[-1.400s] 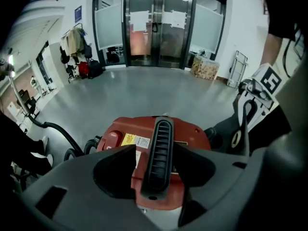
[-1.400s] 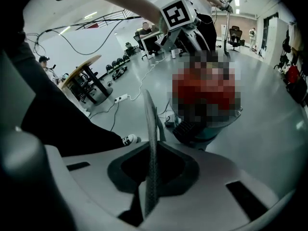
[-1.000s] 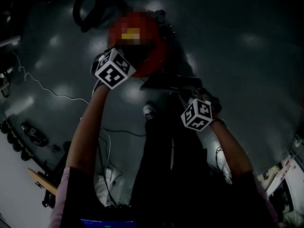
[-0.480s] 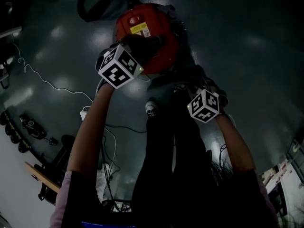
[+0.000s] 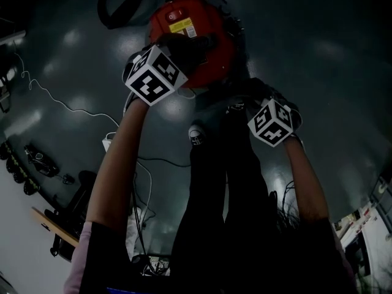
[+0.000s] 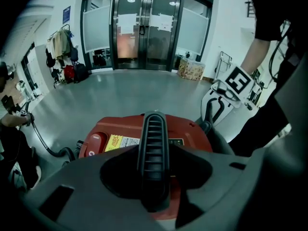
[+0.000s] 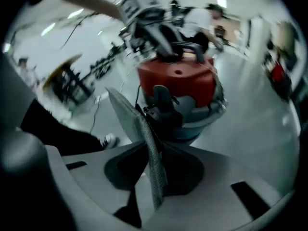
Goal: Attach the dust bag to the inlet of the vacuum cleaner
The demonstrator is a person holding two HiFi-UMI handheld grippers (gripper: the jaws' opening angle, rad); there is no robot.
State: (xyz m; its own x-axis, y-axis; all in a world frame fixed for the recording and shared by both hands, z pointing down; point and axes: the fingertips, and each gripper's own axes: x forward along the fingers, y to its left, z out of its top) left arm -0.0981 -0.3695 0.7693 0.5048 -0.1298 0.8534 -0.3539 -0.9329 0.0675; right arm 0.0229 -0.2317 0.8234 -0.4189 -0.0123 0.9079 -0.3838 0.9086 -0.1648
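The vacuum cleaner (image 5: 195, 32) stands on the dark floor, a red motor head (image 7: 178, 83) on a grey drum (image 7: 202, 119). Its black ribbed carry handle (image 6: 153, 153) fills the jaws of my left gripper (image 6: 153, 177), which is shut on it from above (image 5: 184, 49). Lower right, beside the drum, my right gripper (image 5: 248, 101) has its jaws opening. The thin grey dust bag (image 7: 139, 129) stands edge-on between them (image 7: 153, 174), with a dark gap on each side. A dark fitting on the drum (image 7: 161, 102) lies just past the bag's far edge.
A black hose (image 5: 116, 5) loops behind the vacuum. A white cable (image 5: 61, 106) trails over the floor at left, with tools (image 5: 37, 170) near the edge. My shoe (image 5: 196, 138) is just below the vacuum. Glass doors (image 6: 144, 28) close the hall.
My right gripper has moved right and closer to the vacuum's drum. The flat bag that stuck out to its left no longer shows there. My left gripper stays on the handle.
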